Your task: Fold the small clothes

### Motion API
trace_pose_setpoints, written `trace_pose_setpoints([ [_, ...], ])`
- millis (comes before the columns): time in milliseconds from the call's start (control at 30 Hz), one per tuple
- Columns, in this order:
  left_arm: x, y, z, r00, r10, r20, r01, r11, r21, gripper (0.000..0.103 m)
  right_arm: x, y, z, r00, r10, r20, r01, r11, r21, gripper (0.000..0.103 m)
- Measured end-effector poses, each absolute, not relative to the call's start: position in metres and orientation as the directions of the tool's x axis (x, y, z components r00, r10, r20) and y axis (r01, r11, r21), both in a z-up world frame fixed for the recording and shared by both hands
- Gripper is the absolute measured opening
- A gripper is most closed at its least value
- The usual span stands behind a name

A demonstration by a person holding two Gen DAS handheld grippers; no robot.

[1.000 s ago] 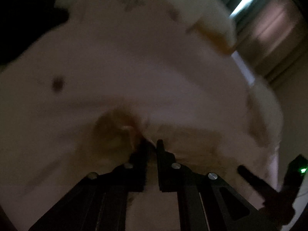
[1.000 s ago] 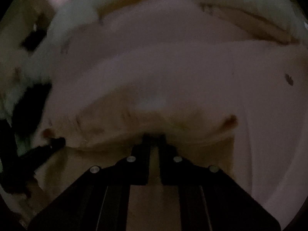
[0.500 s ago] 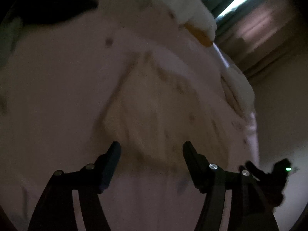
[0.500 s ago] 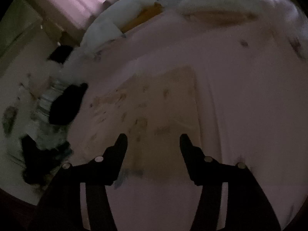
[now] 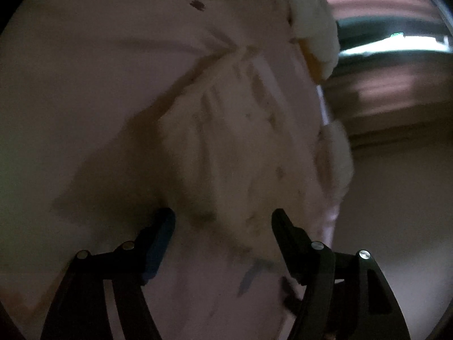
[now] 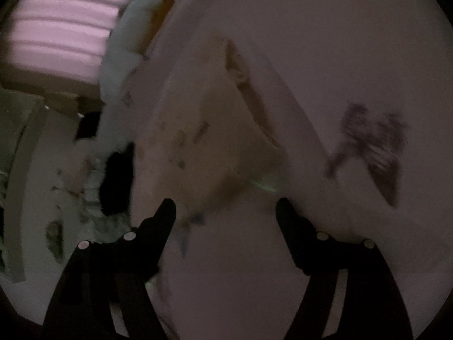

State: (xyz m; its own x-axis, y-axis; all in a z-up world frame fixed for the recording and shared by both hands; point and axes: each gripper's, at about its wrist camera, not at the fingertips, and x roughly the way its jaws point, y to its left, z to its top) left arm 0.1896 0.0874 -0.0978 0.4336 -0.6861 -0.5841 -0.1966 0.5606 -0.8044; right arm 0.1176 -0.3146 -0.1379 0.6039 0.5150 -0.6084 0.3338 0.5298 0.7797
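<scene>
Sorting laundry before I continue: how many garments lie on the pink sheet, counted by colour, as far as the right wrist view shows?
Cream printed folded garment: 1
Black garment: 1
White fluffy item: 1, kind unclear
Total: 3, on the pink sheet

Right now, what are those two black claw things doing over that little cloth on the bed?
A person is folding a small pale garment on a pinkish bedsheet. Both grippers are letting go: the left gripper and the right gripper have their jaws opening, and nothing is pinched between them. The garment lies on the sheet just ahead of them, folded over. The room is dim and blurry, so finer details are hard to tell.
</scene>
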Motion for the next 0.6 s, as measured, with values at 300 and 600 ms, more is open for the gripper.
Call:
trace_pose_setpoints([
  [300, 0.247, 0.060, -0.106, 0.453, -0.553, -0.699, -0.285, 0.653, -0.702, 0.026, 0.161, -0.304, -0.135, 0.613, 0.470, -0.635, 0.333, 0.575, 0.747, 0.052],
  [600, 0.209, 0.053, -0.069, 0.510, -0.488, -0.708, -0.152, 0.759, -0.633, 0.013, 0.151, -0.316, -0.122, 0.680, 0.405, -0.611, 0.280, 0.626, 0.727, 0.008],
])
